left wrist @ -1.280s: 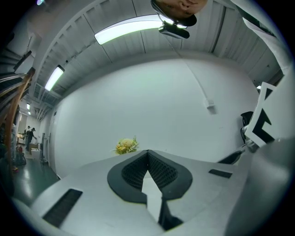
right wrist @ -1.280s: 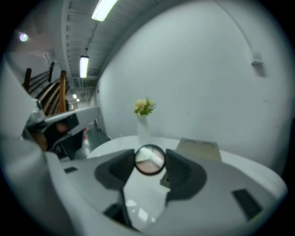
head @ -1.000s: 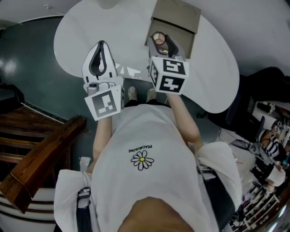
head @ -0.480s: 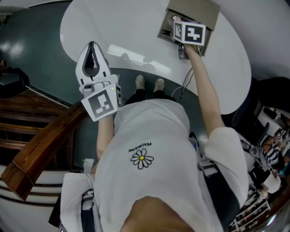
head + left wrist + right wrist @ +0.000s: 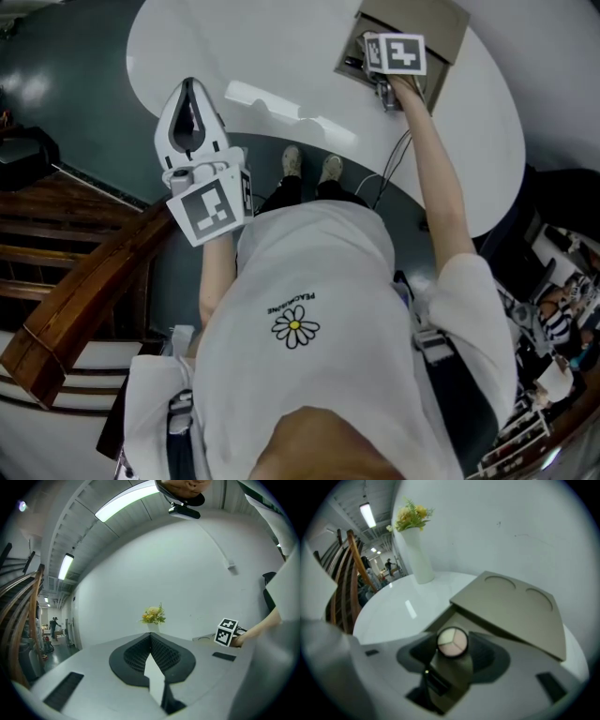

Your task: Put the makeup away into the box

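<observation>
right gripper (image 5: 451, 646) fingers clamped on compact (image 5: 452, 641) over open box (image 5: 513, 611) | left gripper (image 5: 151, 637) fingers together at table (image 5: 281, 56) edge

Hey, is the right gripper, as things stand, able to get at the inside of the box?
Probably yes. The right gripper, gripping a round compact, hangs just over the box; its lid is up, and nothing shows between them.

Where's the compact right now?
Right gripper view, centre: the round three-shade compact is clamped in the right tool, at the opening of the tan box, below its raised lid.
</observation>
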Demonstrator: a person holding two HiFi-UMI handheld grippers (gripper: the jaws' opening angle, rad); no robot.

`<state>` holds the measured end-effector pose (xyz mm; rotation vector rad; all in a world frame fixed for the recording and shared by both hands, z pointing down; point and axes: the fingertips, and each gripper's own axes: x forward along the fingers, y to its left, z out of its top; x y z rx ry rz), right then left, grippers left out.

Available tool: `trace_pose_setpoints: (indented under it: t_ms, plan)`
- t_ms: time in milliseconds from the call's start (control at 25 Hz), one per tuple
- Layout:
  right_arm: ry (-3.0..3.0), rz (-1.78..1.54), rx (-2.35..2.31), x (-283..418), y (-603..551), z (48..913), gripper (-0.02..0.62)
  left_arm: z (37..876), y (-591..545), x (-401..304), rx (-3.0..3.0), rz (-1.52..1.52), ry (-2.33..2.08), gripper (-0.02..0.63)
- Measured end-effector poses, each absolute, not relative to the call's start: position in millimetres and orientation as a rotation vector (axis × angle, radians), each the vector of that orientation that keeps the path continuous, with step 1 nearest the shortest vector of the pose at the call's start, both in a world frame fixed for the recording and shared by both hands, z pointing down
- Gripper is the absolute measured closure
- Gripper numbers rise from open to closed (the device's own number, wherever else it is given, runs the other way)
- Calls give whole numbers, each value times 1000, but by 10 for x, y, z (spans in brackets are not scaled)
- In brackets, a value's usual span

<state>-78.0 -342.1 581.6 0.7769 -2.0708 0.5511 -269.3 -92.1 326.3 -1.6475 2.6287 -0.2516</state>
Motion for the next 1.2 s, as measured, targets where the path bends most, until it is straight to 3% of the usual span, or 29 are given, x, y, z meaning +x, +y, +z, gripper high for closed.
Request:
trace_pose_setpoints:
  t_ms: [760, 1200]
  plan:
    - [-2104, 555, 866, -750, -3477, 5837, 357, 3239, -872, -2621, -1657, -243, 2611, 586]
    - [-2334, 503, 1003, -559, -3300, 4865, 331, 3089, -830, -2440, -1703, -163, 2533, 586]
